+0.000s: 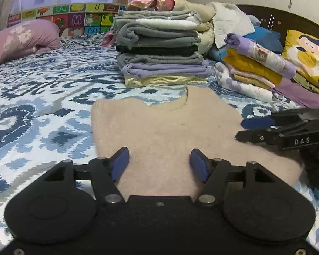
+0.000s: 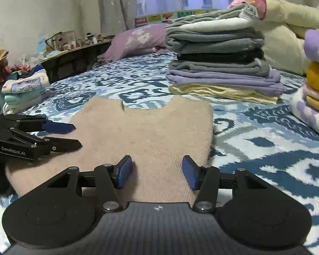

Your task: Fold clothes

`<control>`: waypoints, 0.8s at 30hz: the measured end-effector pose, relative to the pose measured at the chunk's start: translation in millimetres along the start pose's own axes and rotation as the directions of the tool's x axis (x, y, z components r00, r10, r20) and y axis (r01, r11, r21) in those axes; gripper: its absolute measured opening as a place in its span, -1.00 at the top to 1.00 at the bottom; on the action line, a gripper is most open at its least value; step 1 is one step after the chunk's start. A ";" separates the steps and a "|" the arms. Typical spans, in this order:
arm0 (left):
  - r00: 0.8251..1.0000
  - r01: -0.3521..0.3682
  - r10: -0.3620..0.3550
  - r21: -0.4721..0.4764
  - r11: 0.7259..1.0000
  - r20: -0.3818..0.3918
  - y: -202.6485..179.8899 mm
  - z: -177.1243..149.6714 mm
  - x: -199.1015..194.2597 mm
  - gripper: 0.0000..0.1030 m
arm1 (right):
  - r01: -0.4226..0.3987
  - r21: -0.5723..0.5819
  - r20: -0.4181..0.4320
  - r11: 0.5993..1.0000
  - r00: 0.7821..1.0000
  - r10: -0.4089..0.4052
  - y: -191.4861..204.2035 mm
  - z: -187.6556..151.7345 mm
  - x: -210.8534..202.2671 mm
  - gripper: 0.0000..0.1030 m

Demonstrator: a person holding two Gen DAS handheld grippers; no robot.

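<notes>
A fuzzy, soft beige sweater [image 1: 165, 131] is laid flat on the bed [image 1: 42, 97], folded into a long shape with a scooped neck. The left claw [image 1: 159, 163] and right claw [image 2: 157, 170] are seen open over its near end, nothing held. A tall stack [image 1: 159, 48] of folded clothes is set behind it on the blue and white patterned sheet.

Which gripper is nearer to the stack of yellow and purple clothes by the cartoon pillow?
Right. The right gripper is over the beige sweater's side facing that stack; the left gripper is further away.
</notes>
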State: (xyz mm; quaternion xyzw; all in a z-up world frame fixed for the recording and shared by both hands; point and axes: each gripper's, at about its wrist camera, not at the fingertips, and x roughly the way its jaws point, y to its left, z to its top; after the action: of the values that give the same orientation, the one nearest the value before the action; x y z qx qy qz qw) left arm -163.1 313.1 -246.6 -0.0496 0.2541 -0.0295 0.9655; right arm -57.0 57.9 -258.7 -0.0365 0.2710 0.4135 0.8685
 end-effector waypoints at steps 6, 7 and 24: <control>0.996 -0.064 0.078 -0.242 0.968 0.051 11.8 -2.0 -39.8 -0.38 | 0.004 0.166 0.077 0.986 0.997 -0.017 -8.6 -8.7 -36.7 -0.18; 0.996 -0.073 0.086 -0.291 0.954 0.033 14.7 -4.8 -43.8 -0.40 | 0.010 0.205 0.077 0.979 0.997 -0.027 -12.7 -10.0 -41.3 -0.33; 0.996 0.013 -0.068 -0.704 0.710 -0.050 23.3 -32.0 -23.0 -0.42 | -0.133 0.566 0.005 0.814 0.987 0.158 -51.6 -30.7 -13.5 -0.51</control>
State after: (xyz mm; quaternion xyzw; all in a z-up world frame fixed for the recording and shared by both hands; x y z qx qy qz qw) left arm -198.1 335.5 -265.6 -0.4174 0.2795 0.0465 0.8634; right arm -39.4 5.8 -286.4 0.2339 0.4014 0.3791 0.8003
